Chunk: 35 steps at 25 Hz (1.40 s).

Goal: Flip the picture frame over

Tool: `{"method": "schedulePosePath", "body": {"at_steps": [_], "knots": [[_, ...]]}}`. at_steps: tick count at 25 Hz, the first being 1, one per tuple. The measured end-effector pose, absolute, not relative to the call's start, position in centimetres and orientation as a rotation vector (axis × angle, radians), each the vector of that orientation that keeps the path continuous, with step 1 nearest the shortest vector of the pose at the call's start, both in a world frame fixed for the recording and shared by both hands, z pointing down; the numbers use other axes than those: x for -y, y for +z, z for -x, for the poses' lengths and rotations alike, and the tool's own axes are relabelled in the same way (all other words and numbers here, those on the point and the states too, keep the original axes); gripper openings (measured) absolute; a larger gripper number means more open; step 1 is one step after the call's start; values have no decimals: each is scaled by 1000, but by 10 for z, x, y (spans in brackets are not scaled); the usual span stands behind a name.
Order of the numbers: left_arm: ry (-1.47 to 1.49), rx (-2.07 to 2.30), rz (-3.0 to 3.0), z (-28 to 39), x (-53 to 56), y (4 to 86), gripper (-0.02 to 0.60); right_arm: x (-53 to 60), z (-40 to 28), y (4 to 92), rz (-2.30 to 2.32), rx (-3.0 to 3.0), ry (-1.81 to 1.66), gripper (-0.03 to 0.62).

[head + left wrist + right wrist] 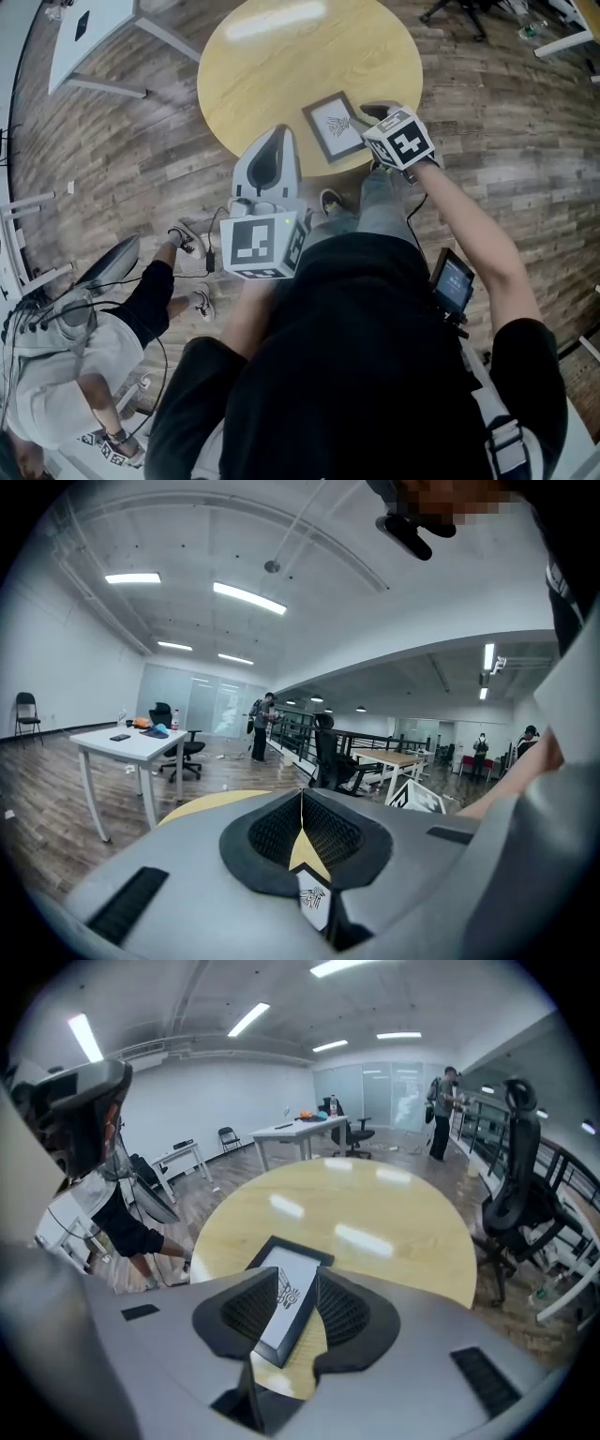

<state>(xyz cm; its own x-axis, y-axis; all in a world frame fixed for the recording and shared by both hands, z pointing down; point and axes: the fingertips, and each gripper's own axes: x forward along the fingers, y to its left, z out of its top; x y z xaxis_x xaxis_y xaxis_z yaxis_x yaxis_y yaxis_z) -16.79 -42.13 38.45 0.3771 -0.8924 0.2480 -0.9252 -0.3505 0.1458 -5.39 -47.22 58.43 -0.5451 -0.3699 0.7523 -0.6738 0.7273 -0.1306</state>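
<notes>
Picture frame (335,126) lies flat, picture side up, on the round yellow table (281,56) near its front edge. Right gripper (373,112) hovers over the frame's right edge, jaws apart, pads clear of it. Left gripper (275,136) is held back from the frame, jaws together, empty.

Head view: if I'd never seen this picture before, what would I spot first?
The big round yellow table at the top middle catches the eye first. A dark picture frame lies on it with its drawing facing up, close to the edge nearest the person. The right gripper is right there too, its jaws open over the frame's right edge.
</notes>
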Motion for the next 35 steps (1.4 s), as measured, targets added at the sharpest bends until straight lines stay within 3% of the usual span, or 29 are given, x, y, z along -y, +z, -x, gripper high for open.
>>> {"method": "schedulePosePath", "body": {"at_steps": [7, 12, 15, 35], "knots": [[105, 1608, -2457, 162, 430, 355, 23, 493, 55, 442, -1022, 2423, 112, 126], [73, 1600, -2508, 154, 428, 330, 23, 478, 52, 348, -1193, 2612, -33, 40], [47, 1608, -2537, 152, 430, 316, 23, 467, 46, 317, -1224, 2705, -67, 20], [45, 1594, -2563, 148, 426, 307, 23, 444, 46, 300, -1200, 2740, -157, 18]]}}
